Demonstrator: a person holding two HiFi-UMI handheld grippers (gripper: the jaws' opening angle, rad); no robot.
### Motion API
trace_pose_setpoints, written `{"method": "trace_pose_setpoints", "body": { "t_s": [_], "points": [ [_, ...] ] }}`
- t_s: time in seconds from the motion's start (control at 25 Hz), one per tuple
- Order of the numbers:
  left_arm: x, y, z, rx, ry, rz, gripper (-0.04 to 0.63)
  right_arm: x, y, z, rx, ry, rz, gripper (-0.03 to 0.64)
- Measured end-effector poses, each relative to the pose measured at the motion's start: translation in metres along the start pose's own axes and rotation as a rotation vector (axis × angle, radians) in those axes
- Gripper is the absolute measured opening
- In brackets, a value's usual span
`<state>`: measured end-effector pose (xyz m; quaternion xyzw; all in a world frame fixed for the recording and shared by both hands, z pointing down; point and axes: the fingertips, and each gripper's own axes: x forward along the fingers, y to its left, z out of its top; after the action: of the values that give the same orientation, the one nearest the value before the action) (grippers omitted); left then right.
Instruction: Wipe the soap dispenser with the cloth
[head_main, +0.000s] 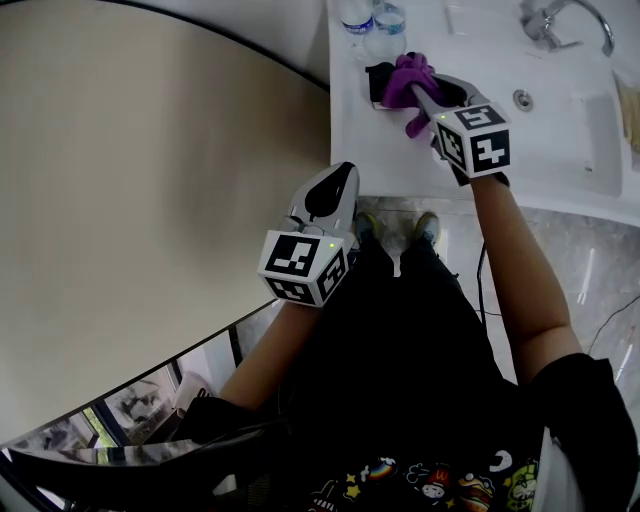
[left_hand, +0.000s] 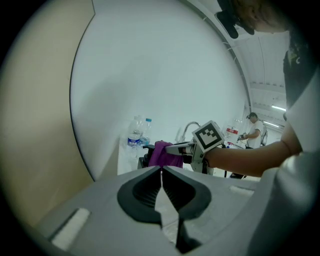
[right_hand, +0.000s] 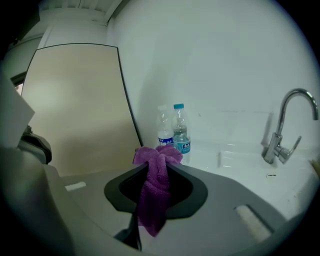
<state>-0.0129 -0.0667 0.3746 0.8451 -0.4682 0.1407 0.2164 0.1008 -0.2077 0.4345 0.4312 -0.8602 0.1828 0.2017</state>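
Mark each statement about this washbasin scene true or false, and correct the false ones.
1. The right hand-held gripper is shut on a purple cloth. True.
2. The left hand-held gripper holds a bottle. False: its jaws are together with nothing between them.
3. Two water bottles stand on the white counter near the wall. True.
4. In the right gripper view, the tap stands to the left of the bottles. False: it stands to their right.
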Motion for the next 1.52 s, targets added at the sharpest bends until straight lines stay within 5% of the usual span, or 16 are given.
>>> {"method": "trace_pose_setpoints", "body": {
  "t_s": [0.48,0.96,1.52],
  "points": [
    [-0.027,0.048,-0.005,0.020,-0.001,-0.079,0.008,0.015,0.069,0.032,-0.010,-0.085,-0.036,0.106],
    [-0.043,0.103,-0.012,-0.014,-0.026,-0.115,0.008,0.075,0.089,-0.037,0.000,0.079,-0.123,0.106],
    [-0.032,0.122,-0.019,-0.051,-0.008,-0.133,0.008,0.101,0.097,-0.086,0.030,0.228,-0.083,0.106]
  ]
}}
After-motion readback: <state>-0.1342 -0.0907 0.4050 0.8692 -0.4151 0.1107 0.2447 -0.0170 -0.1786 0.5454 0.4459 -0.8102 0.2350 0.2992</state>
